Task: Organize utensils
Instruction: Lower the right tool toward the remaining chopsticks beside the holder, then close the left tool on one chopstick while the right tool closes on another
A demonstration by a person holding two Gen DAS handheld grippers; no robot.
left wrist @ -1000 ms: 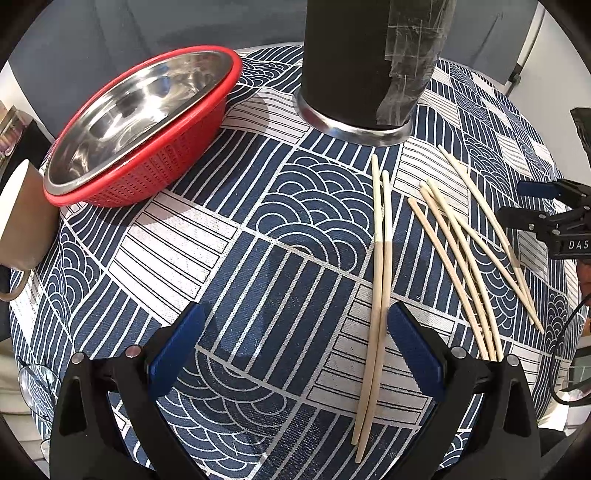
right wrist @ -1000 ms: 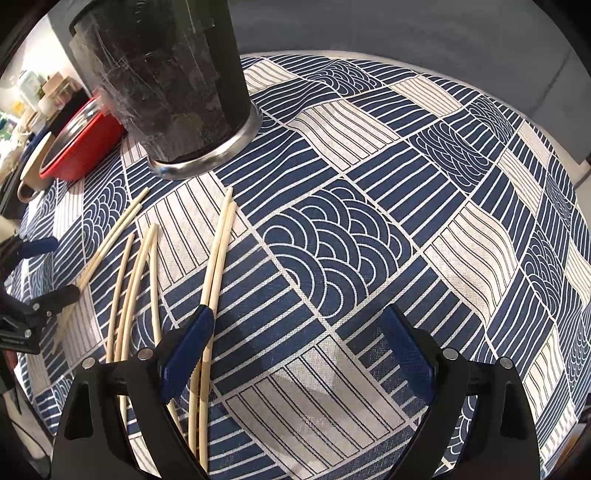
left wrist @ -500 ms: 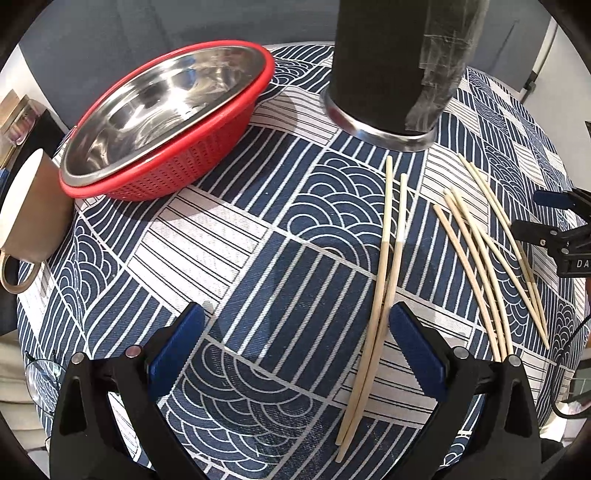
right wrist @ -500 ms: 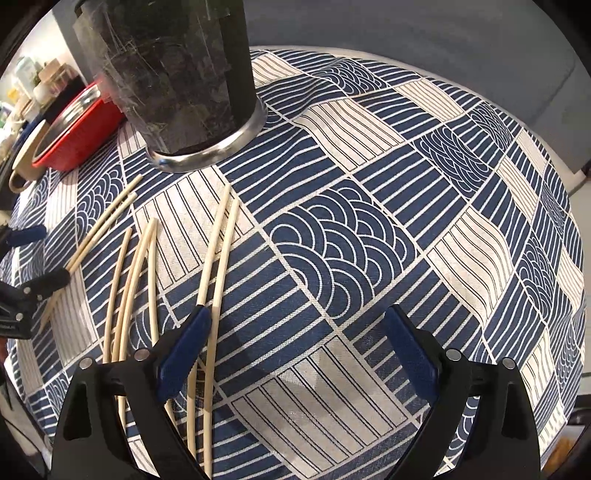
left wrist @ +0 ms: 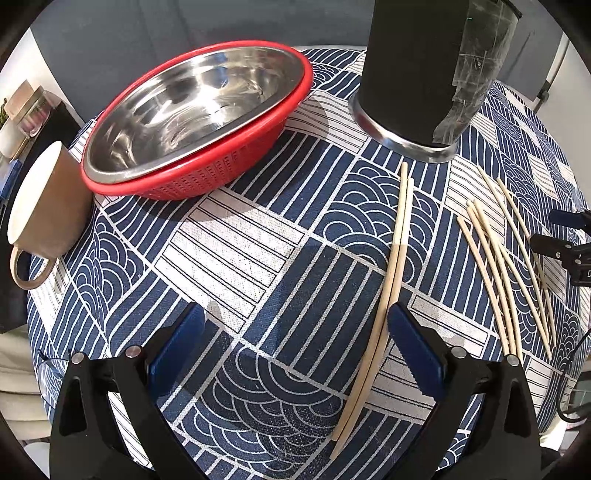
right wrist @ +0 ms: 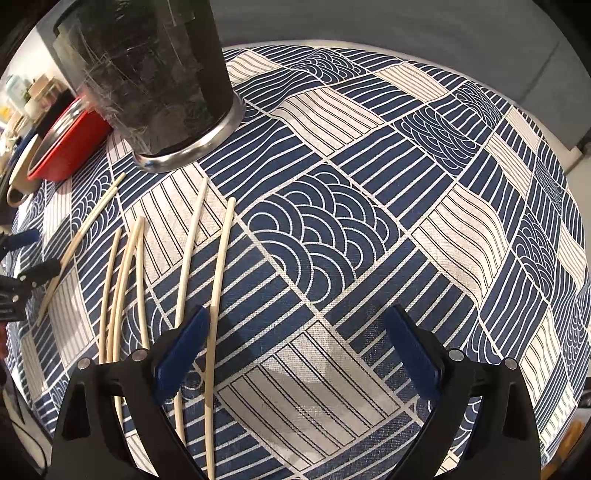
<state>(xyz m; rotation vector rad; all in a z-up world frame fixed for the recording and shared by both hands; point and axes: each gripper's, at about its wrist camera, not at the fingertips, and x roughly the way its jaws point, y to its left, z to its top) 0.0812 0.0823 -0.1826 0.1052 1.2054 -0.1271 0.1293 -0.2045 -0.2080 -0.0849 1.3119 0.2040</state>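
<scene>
Eight chopsticks lay loose on the tablecloth; one holder; your left gripper and right gripper both gaped, empty.

We see a round table covered in a navy-and-white patchwork-print cloth of stripes and wave arcs, lit brightly enough that soft shadows fall across it. Behind it stands a plain grey-blue wall, which in the right wrist view continues as a grey surface beyond the table's far edge. At the far left edge we make out a cluttered shelf with small boxes, too blurred to identify.
</scene>
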